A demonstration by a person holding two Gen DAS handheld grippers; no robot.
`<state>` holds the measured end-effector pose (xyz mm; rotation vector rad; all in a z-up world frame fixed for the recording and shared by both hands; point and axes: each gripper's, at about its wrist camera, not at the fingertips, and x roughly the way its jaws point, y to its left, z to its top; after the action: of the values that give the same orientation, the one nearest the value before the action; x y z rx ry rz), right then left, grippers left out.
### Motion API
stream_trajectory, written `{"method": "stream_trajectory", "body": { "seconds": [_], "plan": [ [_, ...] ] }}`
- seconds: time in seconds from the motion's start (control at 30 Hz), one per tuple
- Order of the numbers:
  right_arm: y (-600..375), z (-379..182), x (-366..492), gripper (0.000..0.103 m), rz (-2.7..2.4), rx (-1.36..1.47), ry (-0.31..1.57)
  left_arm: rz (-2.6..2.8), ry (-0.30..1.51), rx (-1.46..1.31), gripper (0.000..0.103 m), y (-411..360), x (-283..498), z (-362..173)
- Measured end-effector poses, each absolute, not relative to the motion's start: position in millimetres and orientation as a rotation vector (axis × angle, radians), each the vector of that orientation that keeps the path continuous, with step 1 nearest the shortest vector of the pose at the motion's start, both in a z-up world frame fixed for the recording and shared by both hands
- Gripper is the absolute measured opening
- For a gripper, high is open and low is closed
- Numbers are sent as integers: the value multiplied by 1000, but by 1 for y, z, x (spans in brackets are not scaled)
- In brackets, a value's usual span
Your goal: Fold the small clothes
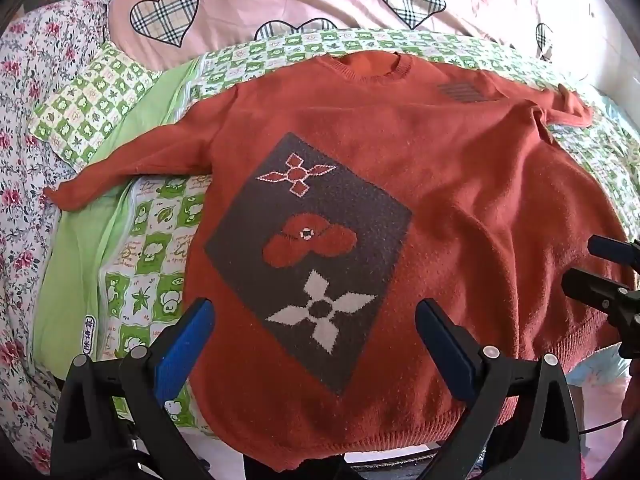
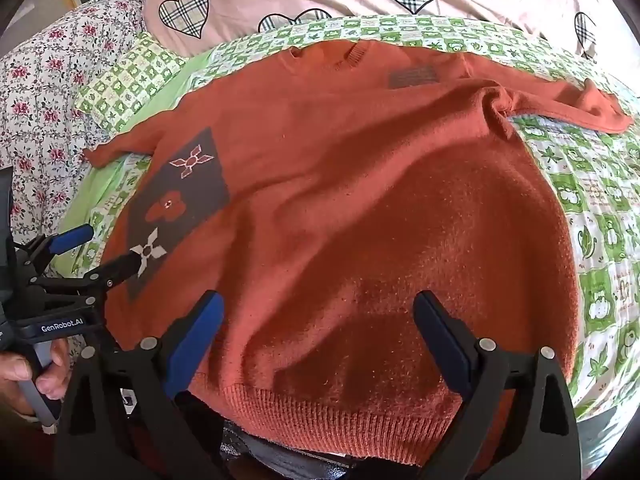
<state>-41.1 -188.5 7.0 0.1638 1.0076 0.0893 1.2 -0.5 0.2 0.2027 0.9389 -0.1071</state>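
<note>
Orange knit sweater (image 1: 460, 184) lies flat, face up on the green-checked quilt (image 2: 592, 216), looks soft, light, floppy, best pinched at ribbed hem corners at 6 o'clock; left gripper (image 1: 314, 320) and right gripper (image 2: 318, 312) both gape wide, empty.

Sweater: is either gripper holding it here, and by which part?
Nothing is held. The left gripper and right gripper both hang open above the orange sweater, which lies spread flat on the green checked sheet.
</note>
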Motion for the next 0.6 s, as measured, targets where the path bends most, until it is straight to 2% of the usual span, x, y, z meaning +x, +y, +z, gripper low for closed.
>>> {"method": "stream_trajectory", "body": {
  "seconds": [0.6],
  "plan": [
    [-186, 8, -39, 96, 93, 167, 998, -108, 940, 196, 100, 2, 1, -4]
  ]
}}
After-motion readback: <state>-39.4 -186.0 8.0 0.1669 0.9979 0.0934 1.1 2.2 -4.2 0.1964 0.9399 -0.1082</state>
